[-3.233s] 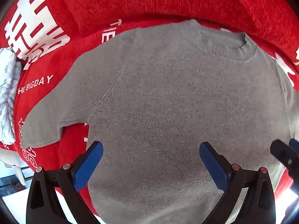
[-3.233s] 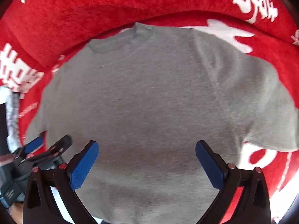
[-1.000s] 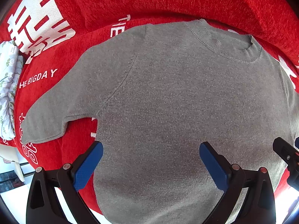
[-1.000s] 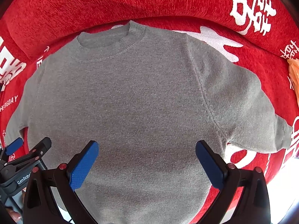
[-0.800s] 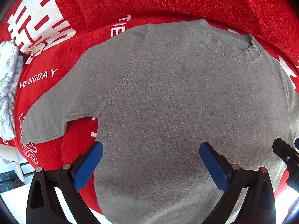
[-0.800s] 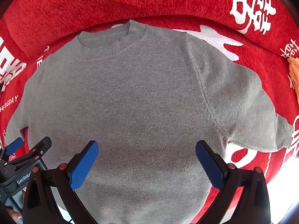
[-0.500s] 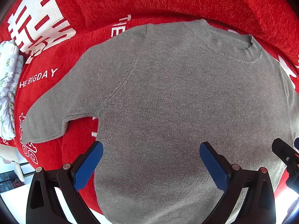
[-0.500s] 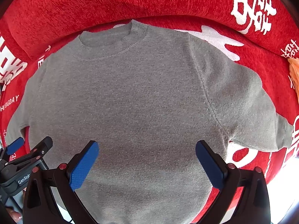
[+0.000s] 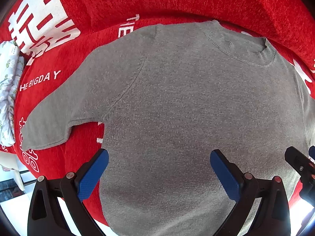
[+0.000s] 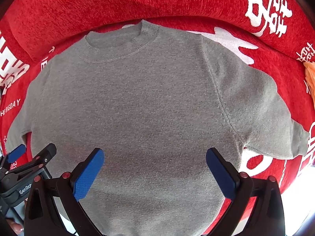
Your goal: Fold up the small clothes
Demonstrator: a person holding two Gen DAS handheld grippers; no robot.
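Observation:
A grey short-sleeved knit top (image 9: 177, 106) (image 10: 141, 106) lies flat, front up, on a red cover, collar (image 9: 242, 47) (image 10: 120, 43) at the far side and hem towards me. Its sleeves spread outwards, one sleeve (image 9: 53, 122) at the left and the other sleeve (image 10: 265, 122) at the right. My left gripper (image 9: 159, 167) hovers open over the lower left of the body, nothing between its blue pads. My right gripper (image 10: 154, 165) hangs open over the lower right, also empty. Each gripper shows at the other view's edge: the right gripper (image 9: 301, 167), the left gripper (image 10: 29, 161).
The red cover (image 9: 177, 2) (image 10: 98, 5) bears white characters and the words "THE BIGDAY" and rises into a backrest behind the top. A white floral cloth (image 9: 7, 90) lies at the far left. An orange item (image 10: 310, 74) peeks in at the right edge.
Over three seconds both grippers drew back a little, so the whole top came into view. In the last second almost nothing moved.

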